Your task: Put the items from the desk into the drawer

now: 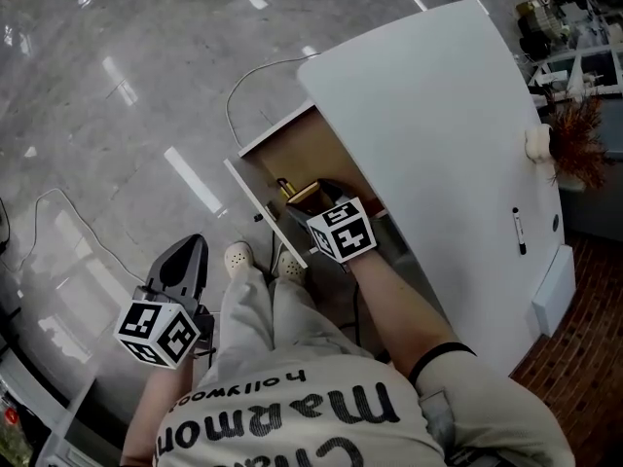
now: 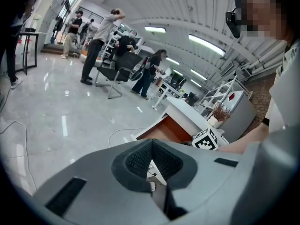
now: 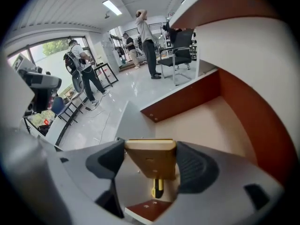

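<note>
Head view: the right gripper [image 1: 313, 198] clamps a flat, tan wooden block [image 1: 302, 194] over the open drawer [image 1: 292, 149], beside the smooth white desk's [image 1: 438, 115] edge.

Left gripper view: the left gripper [image 2: 151, 141] holds nothing, its ribbed dark pads pressed together.

Right gripper view: the rectangular block sits gripped between both pads, above the drawer's pale floor and reddish-brown walls.

Field count:
- Grippers: two, left gripper [image 1: 185, 261] lower left, right gripper [image 3: 151, 159] centre.
- Drawer [image 1: 292, 149]: one.
- Desk [image 1: 428, 115]: one.
- Black pen [image 1: 519, 230]: one, right edge.
- Tan block [image 3: 151, 154]: one.
- Yellow-and-black piece [image 3: 157, 187]: one.
</note>
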Available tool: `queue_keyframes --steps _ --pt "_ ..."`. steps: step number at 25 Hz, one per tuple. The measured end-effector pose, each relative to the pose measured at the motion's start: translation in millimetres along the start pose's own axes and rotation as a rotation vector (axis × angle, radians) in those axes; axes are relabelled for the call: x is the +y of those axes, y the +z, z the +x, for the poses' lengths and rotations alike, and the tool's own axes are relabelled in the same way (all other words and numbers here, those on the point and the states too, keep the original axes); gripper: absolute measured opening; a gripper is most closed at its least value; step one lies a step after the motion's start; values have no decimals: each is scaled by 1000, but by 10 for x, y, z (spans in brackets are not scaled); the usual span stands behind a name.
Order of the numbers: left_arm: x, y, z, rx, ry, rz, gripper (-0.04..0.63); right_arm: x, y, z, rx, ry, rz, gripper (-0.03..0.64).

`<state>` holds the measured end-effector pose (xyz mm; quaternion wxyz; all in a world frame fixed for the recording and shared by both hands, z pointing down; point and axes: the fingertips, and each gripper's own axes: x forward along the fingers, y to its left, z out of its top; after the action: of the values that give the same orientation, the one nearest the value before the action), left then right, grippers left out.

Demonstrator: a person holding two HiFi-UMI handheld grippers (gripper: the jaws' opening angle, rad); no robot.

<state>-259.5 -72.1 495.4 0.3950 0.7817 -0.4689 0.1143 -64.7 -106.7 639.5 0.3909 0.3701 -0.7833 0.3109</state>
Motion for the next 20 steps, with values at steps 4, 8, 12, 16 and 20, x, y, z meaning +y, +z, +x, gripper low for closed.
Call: queue_keyframes --steps 4,8,12,16,20 --pt "63 -9 57 -3 6 -8 2 -81 -29 157 23 -1 15 357" --pt "149 -60 85 -2 19 -23 2 -104 -78 318 45 -1 26 357" --pt "232 -114 83 -4 33 -41 2 -114 -44 466 60 -7 25 357" --pt "314 -151 64 0 56 -59 2 -104 -86 612 98 -28 10 357" --pt "391 -155 59 -1 71 -70 2 -123 -219 719 131 -63 9 356"
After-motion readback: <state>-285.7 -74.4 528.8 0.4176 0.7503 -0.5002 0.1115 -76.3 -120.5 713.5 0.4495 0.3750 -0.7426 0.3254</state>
